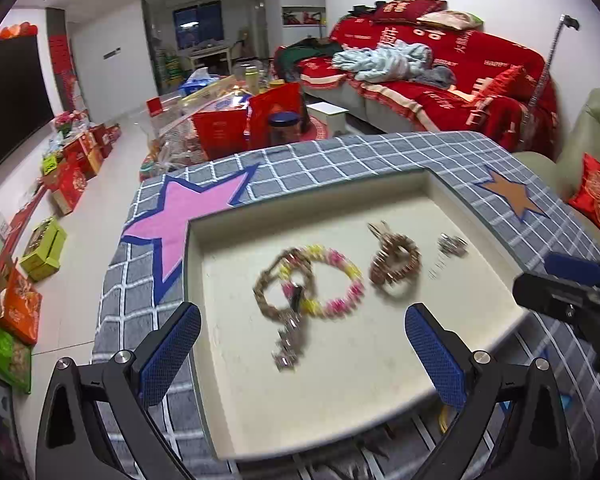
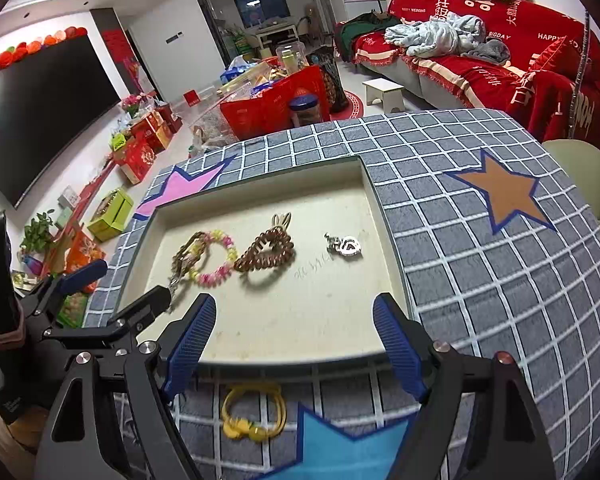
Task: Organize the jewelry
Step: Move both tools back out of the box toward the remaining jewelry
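Cool, even indoor light fills both my views, bright enough for clear colours. The dark window (image 1: 198,24) at the back gives none of it. Motion blur smears my left view: the bracelets (image 1: 308,286) in the tray (image 1: 340,400) look streaked and doubled, while my right view shows them crisp. Soft shadows lie along the tray's inner walls. The fisheye bends the desk (image 2: 480,280) grid into curves, and black vignette fills the corners. A faint sheen shows on the floor (image 1: 112,148)
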{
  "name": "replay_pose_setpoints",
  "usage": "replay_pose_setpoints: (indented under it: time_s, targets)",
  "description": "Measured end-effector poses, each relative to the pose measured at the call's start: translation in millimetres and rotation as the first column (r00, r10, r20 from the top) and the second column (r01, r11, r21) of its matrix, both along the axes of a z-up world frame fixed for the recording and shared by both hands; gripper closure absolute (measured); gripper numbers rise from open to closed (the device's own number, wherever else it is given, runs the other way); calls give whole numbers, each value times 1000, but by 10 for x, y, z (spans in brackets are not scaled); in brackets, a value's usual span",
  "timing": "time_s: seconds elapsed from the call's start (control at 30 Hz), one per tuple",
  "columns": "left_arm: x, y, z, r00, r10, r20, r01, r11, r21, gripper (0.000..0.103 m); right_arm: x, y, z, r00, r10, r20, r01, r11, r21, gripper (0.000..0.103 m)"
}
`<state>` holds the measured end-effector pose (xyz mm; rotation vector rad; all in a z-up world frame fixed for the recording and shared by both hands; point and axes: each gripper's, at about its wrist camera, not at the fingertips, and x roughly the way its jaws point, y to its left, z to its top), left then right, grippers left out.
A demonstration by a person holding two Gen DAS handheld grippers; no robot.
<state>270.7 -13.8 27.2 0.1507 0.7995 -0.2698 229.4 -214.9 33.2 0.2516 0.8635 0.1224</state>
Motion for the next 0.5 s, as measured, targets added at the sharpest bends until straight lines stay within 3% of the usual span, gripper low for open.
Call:
replay_pose_setpoints:
  time_s: [0.5]
  targets:
    - [-670,49,-131,996,-36,-81,34,999,-29,0,-914,-50,-176,997,16,-82,-15,1000,11,20]
